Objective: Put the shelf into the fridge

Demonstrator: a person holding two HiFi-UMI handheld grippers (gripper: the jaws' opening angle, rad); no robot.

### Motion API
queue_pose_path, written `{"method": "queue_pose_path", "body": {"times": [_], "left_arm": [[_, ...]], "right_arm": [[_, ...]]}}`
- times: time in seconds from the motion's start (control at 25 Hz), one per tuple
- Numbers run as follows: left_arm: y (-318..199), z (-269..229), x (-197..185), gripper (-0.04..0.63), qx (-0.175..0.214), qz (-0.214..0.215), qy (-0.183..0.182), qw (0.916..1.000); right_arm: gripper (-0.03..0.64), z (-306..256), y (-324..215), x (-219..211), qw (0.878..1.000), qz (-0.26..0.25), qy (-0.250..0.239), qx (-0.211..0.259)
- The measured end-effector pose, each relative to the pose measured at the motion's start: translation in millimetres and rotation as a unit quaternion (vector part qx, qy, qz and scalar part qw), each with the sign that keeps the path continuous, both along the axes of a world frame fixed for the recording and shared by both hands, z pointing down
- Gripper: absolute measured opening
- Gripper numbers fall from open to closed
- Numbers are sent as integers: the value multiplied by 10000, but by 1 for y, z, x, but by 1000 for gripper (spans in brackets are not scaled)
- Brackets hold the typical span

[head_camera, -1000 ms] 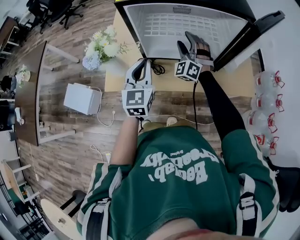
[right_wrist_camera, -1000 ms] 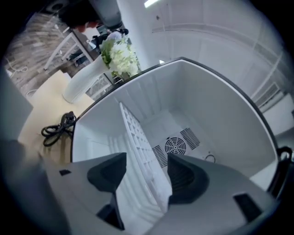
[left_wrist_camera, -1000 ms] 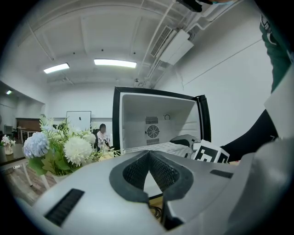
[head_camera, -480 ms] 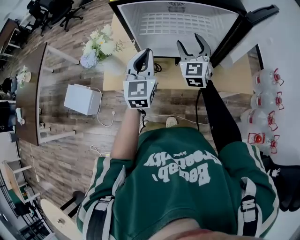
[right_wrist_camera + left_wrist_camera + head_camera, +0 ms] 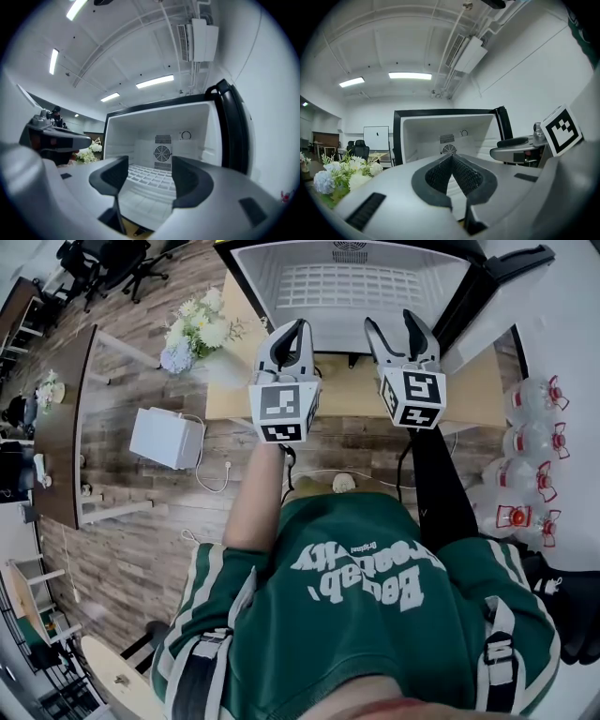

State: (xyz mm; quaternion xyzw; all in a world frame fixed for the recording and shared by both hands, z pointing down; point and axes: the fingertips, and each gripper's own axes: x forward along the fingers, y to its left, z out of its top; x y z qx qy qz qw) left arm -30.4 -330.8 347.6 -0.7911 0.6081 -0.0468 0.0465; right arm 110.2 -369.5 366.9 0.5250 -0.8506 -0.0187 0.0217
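The shelf (image 5: 352, 285) lies inside the open fridge (image 5: 246, 282), far side. Both claws hover just before its mouth: the left claw (image 5: 294, 329) is closed on nothing, the right claw (image 5: 391, 326) apart and empty. Placement looks done; next, probably shutting the door (image 5: 492, 282).

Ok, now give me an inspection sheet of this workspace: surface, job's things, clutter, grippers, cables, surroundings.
Surface: tan tabletop under the fridge.
Job's things: fridge open, door swung right; wire shelf lies flat inside.
Clutter: flowers left of the fridge; white box on the floor.
Grippers: left gripper jaws together, empty; right gripper jaws apart, empty; both in front of the opening, clear of the shelf.
Cables: white cable on the floor by the box; black cable below the left gripper.
Surroundings: wood floor; bottles at right; desk at left.
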Motion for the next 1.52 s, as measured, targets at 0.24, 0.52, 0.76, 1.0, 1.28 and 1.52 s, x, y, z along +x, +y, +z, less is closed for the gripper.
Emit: {"method": "queue_pose_path", "body": {"times": [0.24,0.52,0.76,1.0,1.28,1.52], "left_arm": [[-1,-4,3,0,10,84,9,10000],[-1,-1,3,0,-25,116,46,9999],[-1,0,6,0,-35,186,74,9998],[0,0,10,2,2,195,16,9998],[1,1,12,0,3,198,53,9998],[1,2,14,0,0,213,52,9998]], "right_arm": [[298,-3,8,1,10000,3,27,61],[140,-7,10,10,9999,124,31,56],[3,-5,14,15,9999,106,-54,-48],[3,-5,17,19,9998,72,-144,-85],[2,2,17,19,9998,33,138,-166],[2,0,15,18,9998,-6,108,-159]]}}
